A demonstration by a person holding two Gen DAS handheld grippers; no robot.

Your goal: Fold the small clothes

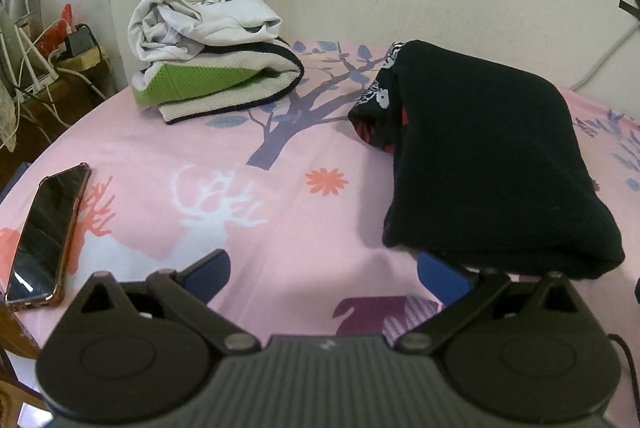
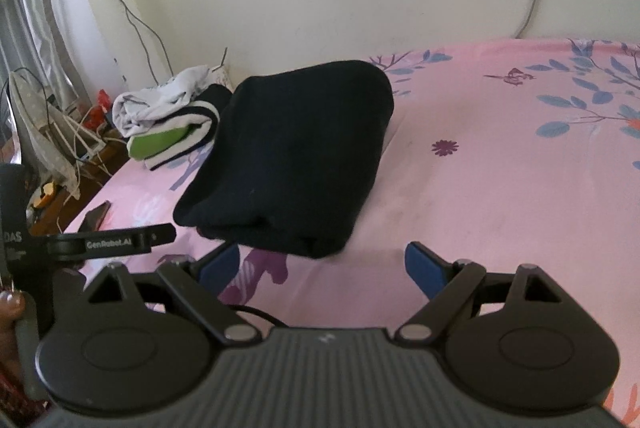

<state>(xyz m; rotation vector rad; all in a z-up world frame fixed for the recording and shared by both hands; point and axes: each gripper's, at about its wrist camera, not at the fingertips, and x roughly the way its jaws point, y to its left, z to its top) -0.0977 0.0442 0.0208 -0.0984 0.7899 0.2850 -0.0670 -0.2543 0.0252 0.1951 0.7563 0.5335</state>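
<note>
Black folded garment lay on the pink printed bedsheet, a thick bundle with its rounded fold toward the cameras. Only the left wrist view showed what sat behind it: a black cloth patterned in red and white, tucked against the bundle's far left side. That view also showed a phone lying flat near the left edge of the bed. The right wrist view alone showed the left gripper's body from the side, at its lower left, with fingertips of a hand beside it (the printing on it was partly legible, nothing more). Both views took in the stack of folded clothes by the wall, a crumpled white piece on top of a green and cream one, well apart from the black bundle.

The left gripper hovered low over the sheet, its blue pads wide apart and gripping nothing, the right-hand pad just beside the bundle's near edge; contact could not be told. The right gripper was likewise spread and empty, level with the bed, the bundle's near edge just ahead of its fingers
</note>
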